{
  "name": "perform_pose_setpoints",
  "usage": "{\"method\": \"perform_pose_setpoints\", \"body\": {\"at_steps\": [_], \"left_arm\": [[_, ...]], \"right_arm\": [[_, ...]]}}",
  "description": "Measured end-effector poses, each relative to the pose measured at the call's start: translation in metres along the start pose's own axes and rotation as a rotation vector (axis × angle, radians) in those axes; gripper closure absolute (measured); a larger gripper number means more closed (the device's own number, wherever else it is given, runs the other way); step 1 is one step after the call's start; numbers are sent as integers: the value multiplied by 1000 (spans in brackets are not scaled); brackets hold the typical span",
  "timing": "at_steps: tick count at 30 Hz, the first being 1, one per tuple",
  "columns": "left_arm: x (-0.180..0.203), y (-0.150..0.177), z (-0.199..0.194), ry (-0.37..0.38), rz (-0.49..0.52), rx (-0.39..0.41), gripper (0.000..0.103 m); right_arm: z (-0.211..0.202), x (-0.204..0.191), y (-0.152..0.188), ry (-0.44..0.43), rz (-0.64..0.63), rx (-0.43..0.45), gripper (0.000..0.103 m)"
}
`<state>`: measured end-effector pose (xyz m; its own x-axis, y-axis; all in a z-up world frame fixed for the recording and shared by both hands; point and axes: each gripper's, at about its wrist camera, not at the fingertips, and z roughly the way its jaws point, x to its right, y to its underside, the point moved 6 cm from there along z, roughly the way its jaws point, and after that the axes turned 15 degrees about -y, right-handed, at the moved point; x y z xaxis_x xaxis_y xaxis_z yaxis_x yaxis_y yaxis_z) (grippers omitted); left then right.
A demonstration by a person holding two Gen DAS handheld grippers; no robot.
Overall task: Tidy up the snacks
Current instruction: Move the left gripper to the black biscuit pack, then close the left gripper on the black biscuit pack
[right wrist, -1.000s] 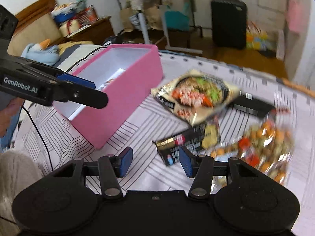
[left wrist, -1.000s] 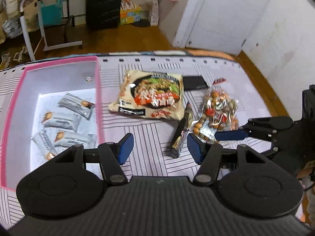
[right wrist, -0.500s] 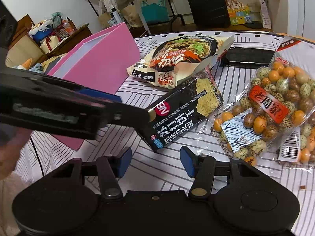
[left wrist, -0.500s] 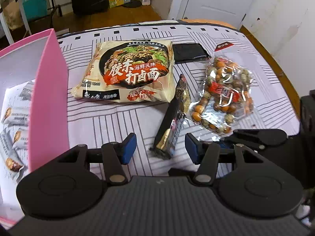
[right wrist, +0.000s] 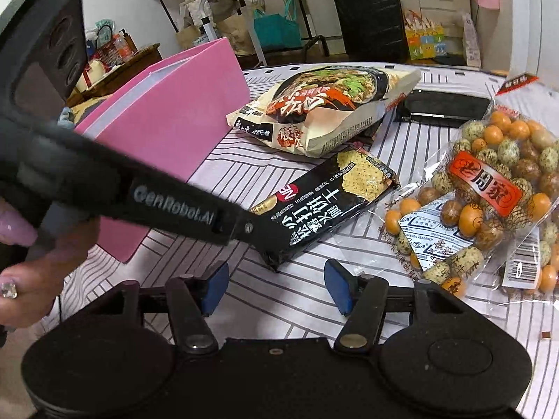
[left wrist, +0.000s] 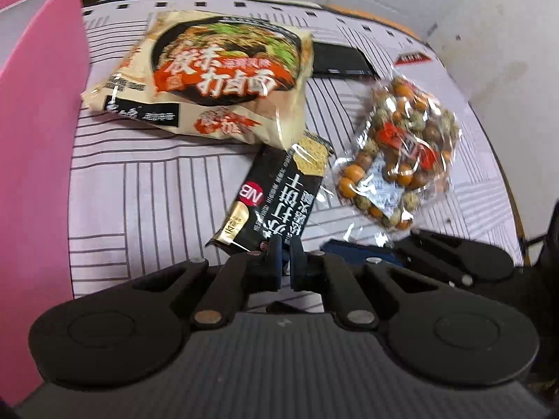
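Your left gripper [left wrist: 285, 262] pinches the black cracker pack's [left wrist: 276, 197] near end, ready to lift; your right gripper [right wrist: 276, 288] waits wide open at lower center.

Left claw [left wrist: 285, 256] now clamped on the black cracker pack [left wrist: 276, 195], previously spread wide beside it.

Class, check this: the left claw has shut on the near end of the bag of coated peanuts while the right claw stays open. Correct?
Not quite. The left claw has shut on the black cracker packet, not the peanut bag, as the left wrist view shows. The right claw is open.
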<state>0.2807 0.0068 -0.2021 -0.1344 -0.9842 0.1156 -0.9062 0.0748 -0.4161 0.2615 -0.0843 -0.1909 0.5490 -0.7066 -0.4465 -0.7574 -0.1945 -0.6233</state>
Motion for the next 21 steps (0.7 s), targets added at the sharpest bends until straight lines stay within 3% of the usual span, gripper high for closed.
{"method": "perform_pose_setpoints", "body": {"at_steps": [5,7,9,11,16,18,21], "left_arm": [[-10,-9,-3,-71,-34,85,90],[-17,-15,0,-95,-51,95,71],[-22,-18,6,-114,-59,89,61],[-23,-18,13,-110,-57,73,60],[-15,-10,19,11,-78,-5,59],[-6,-4,14,55,-46,-42,59],[3,5,14,143,-54,-110,59]], "right_arm": [[2,-6,1,51,-63,1,37],[6,-9,1,72,-93,2,36],[10,-11,0,86,-113,3,36],[13,-10,-1,108,-123,13,36],[14,-9,-4,123,-120,29,32],[11,-11,-3,131,-113,24,23],[9,-14,0,157,-122,16,19]]}}
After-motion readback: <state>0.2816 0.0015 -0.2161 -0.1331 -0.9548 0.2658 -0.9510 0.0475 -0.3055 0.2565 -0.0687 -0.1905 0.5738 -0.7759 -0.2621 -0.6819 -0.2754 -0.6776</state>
